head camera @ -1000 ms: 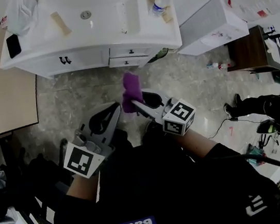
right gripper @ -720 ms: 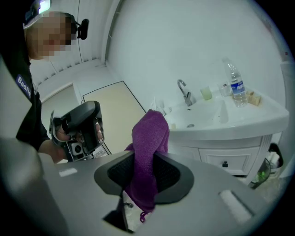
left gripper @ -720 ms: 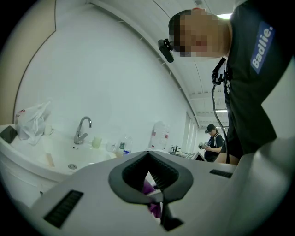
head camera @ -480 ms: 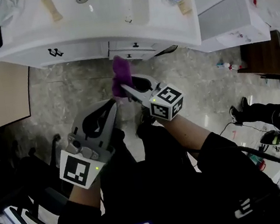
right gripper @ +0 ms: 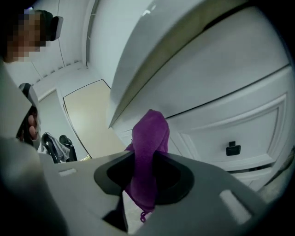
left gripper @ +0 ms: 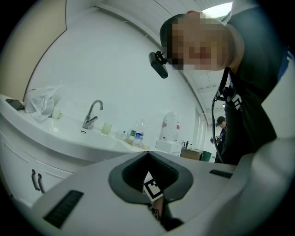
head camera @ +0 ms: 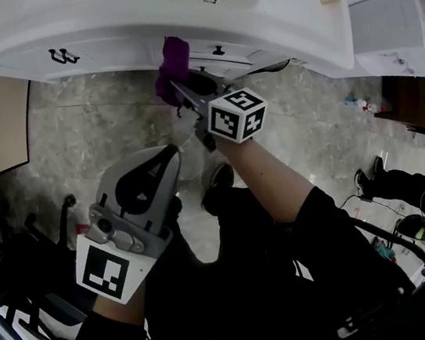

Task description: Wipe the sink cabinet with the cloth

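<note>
Your right tool [head camera: 183,92] grips the cloth [head camera: 169,62], whose free end lies just ahead at the sink cabinet [head camera: 111,47] front; contact unconfirmed. Your left tool [head camera: 163,165], clenched empty, sits farther from that cabinet.

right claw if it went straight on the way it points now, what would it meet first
Probably the white cabinet front, left of the dark drawer pull: the purple cloth shut in the right claw would touch first. Gap hard to judge.

head view looks down; gripper views look up at sink cabinet [right gripper: 216,115]
</note>
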